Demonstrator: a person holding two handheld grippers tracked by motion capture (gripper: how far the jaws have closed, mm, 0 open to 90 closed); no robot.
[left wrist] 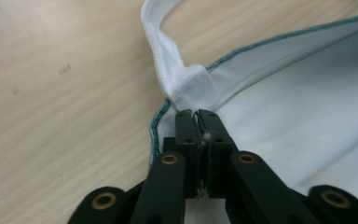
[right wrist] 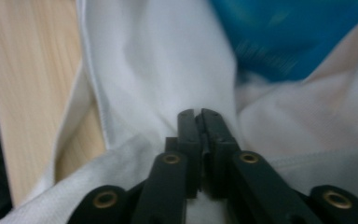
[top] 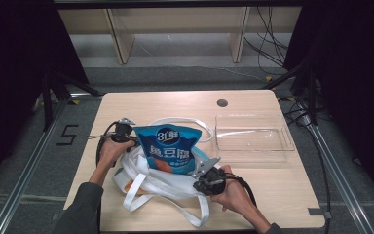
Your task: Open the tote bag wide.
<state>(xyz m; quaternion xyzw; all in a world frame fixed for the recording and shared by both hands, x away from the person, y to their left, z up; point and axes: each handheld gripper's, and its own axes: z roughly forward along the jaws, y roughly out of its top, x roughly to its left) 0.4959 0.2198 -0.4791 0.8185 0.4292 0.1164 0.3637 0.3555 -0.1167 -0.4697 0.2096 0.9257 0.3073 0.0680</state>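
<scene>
A white cloth tote bag [top: 160, 183] lies crumpled on the wooden table [top: 175, 100], and everything else sits around it. A blue snack packet [top: 169, 148] stands in the bag's open mouth, its top leaning toward the far edge of the table. Just beyond the bag's right side rests an empty clear plastic tray [top: 253, 139]. At the bag's left edge, the left gripper [left wrist: 198, 114] has its jaws pressed together on the teal-stitched rim, right below the sewn base of a white handle strap [left wrist: 161, 56]. At the bag's near right side, the right gripper [right wrist: 199, 114] has its jaws drawn together with white fabric bunched around them; it seems to pinch a fold, though the blur leaves this uncertain. Another strap [top: 195, 207] trails from the bag toward the near table edge.
</scene>
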